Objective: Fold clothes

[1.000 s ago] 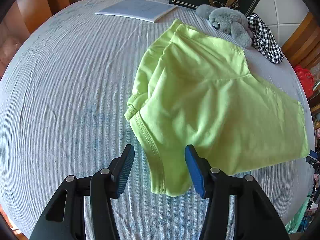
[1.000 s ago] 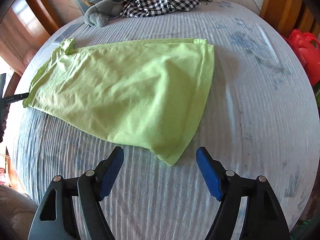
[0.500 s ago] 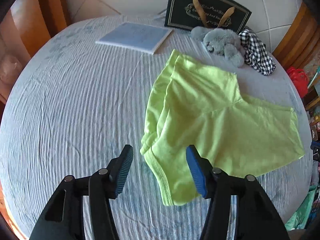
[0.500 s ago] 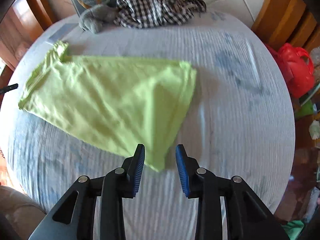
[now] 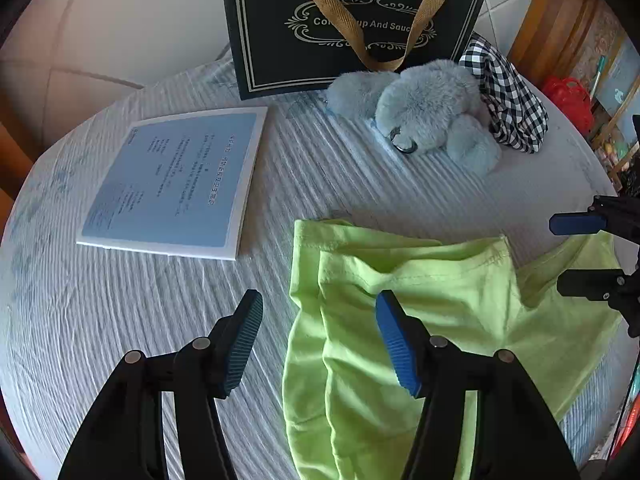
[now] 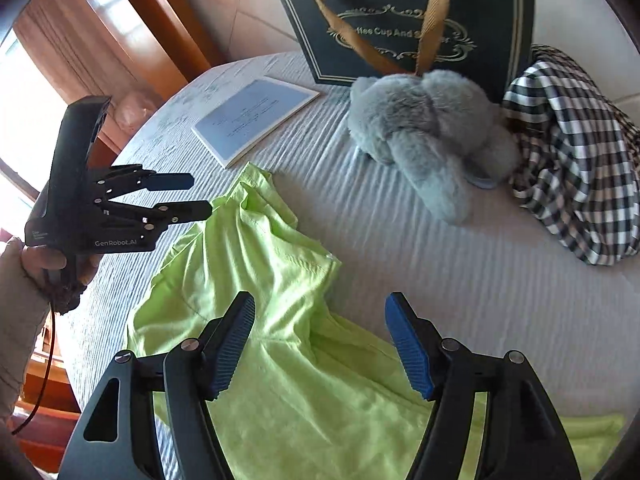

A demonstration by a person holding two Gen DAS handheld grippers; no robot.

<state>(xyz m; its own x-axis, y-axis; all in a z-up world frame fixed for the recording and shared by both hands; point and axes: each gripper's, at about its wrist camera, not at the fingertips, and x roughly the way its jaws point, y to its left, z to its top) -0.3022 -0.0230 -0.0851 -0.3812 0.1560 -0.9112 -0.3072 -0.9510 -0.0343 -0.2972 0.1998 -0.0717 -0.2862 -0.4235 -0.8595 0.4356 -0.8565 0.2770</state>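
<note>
One lime garment [image 5: 420, 300] lay under both grippers. Left gripper [image 5: 318, 342] stood part open, empty. Right gripper [image 6: 320, 346] was opening, empty. Ahead: one booklet [image 5: 176, 182], one plush toy [image 5: 424, 110], one gift bag [image 5: 352, 20], one checked cloth [image 5: 508, 92].

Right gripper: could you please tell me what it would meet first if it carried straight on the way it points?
Most likely the lime-green garment lying below the opening right gripper, then the striped tablecloth; depth is uncertain.
</note>
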